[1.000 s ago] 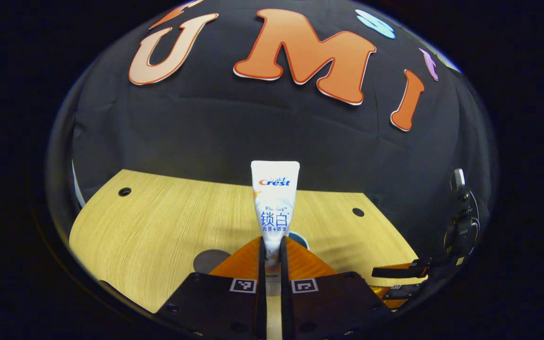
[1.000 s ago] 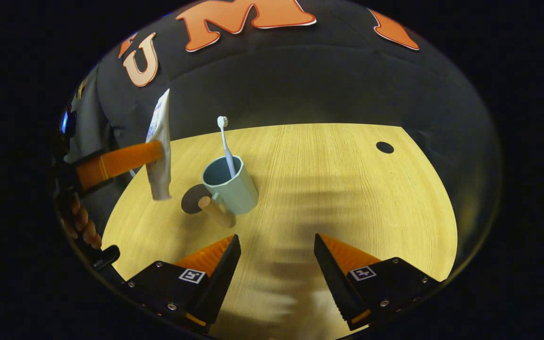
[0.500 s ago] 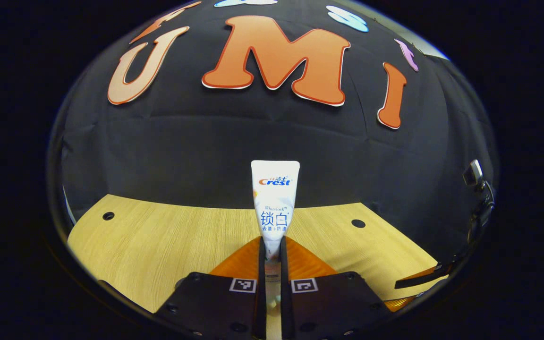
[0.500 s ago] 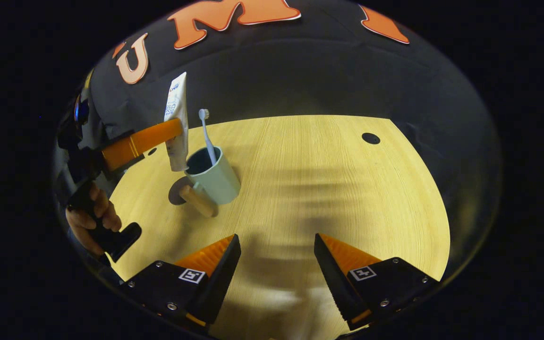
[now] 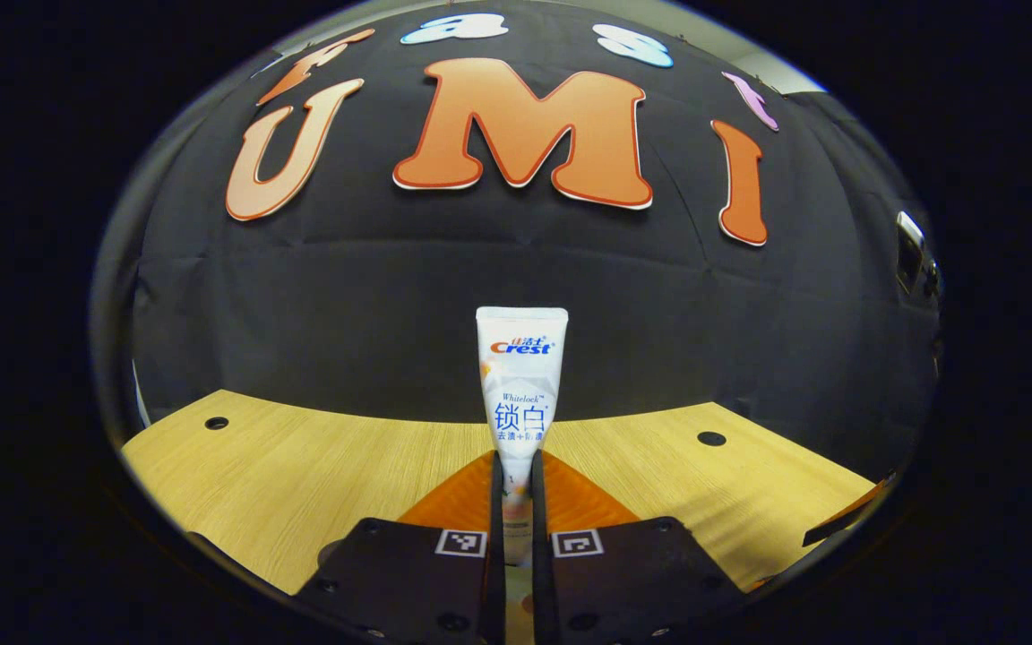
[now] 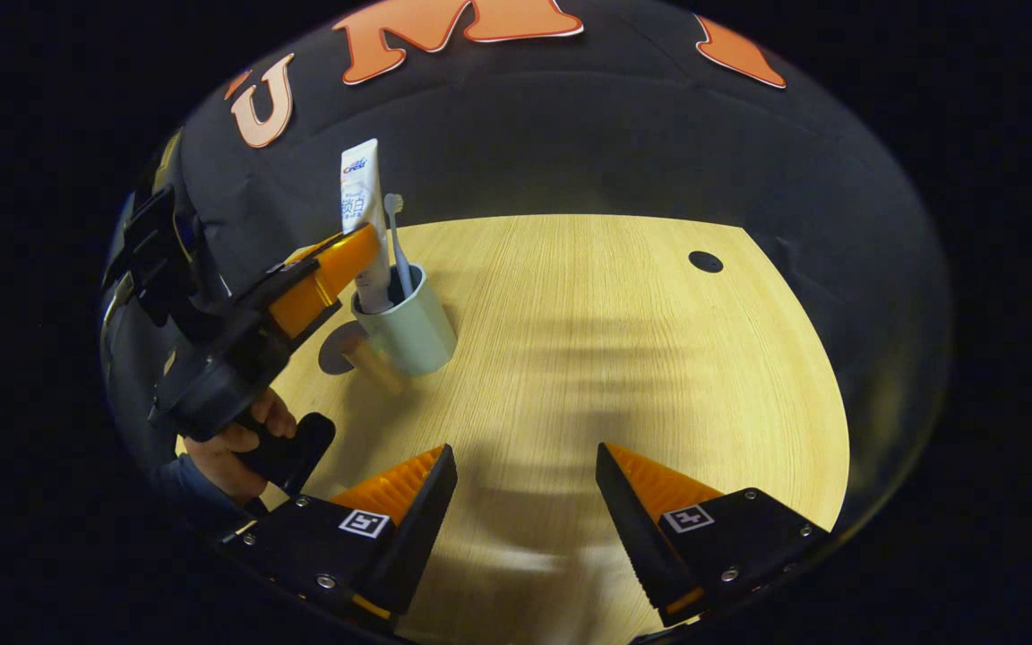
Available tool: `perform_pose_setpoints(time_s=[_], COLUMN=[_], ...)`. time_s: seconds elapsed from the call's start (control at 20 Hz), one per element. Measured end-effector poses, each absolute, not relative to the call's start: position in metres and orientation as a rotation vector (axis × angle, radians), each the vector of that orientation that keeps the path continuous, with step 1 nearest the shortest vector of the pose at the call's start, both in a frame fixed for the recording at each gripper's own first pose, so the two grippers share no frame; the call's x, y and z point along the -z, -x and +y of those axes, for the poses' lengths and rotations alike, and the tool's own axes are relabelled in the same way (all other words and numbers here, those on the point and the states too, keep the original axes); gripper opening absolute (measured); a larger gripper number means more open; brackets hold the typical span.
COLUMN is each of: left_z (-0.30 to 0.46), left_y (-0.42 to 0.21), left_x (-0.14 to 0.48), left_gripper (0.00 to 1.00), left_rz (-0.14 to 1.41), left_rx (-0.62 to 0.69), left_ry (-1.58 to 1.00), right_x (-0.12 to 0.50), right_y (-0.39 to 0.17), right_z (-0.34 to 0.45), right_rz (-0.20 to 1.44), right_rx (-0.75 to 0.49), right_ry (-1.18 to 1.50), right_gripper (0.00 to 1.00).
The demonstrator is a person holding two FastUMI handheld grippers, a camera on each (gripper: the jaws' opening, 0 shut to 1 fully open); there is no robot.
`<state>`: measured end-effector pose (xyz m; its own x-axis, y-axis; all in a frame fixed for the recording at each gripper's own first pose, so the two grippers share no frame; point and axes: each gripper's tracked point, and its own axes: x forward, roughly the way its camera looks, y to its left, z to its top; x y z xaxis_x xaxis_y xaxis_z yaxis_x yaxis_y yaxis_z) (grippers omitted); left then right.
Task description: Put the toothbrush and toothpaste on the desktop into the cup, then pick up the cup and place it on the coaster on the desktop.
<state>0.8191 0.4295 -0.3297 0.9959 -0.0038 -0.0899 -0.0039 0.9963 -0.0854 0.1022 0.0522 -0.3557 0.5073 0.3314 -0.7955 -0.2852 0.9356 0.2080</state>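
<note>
So the toothpaste is standing pretty much straight up, long axis vertical, crimped end at 12 o'clock, and its lower end looks like it's already dipped past the rim of the cup. I can't tell whether the bottom is resting on anything inside. The toothbrush is in the cup too, just beside the tube on its 3 o'clock side, bristles up.

The left gripper comes in from roughly 8 o'clock of the cup and is clamped on the tube — in the left gripper view both fingers press flat on the toothpaste with just the tube's width between them. So the relation that matters is tube right over the cup opening, pointing down into it; letting go should just drop it the rest of the way, I'd guess.

The coaster is the dark disc touching the cup's base at about 8 o'clock, under the left gripper.

The right gripper is wide open, holding nothing, hanging over the desktop — the cup sits at about 11 o'clock from it, well apart.
</note>
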Motion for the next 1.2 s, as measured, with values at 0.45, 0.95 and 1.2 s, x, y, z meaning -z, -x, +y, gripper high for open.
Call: perform_pose_setpoints(time_s=[0.45,0.95,1.2], left_z=[0.430,0.449,0.453], left_y=[-0.811,-0.768,-0.734], left_x=[0.343,0.324,0.304], left_gripper=[0.16,0.53,0.87], left_rz=[0.142,0.189,0.191], left_rx=[-0.002,0.012,0.043], left_ry=[-0.029,-0.055,-0.038], right_x=[0.351,0.344,0.337], right_y=[-0.103,-0.106,-0.101], right_z=[0.064,0.067,0.076], right_rz=[0.968,0.949,0.945], right_rx=[-0.375,-0.356,-0.363], right_ry=[-0.107,-0.144,-0.143], right_gripper=[0.95,0.95,0.95])
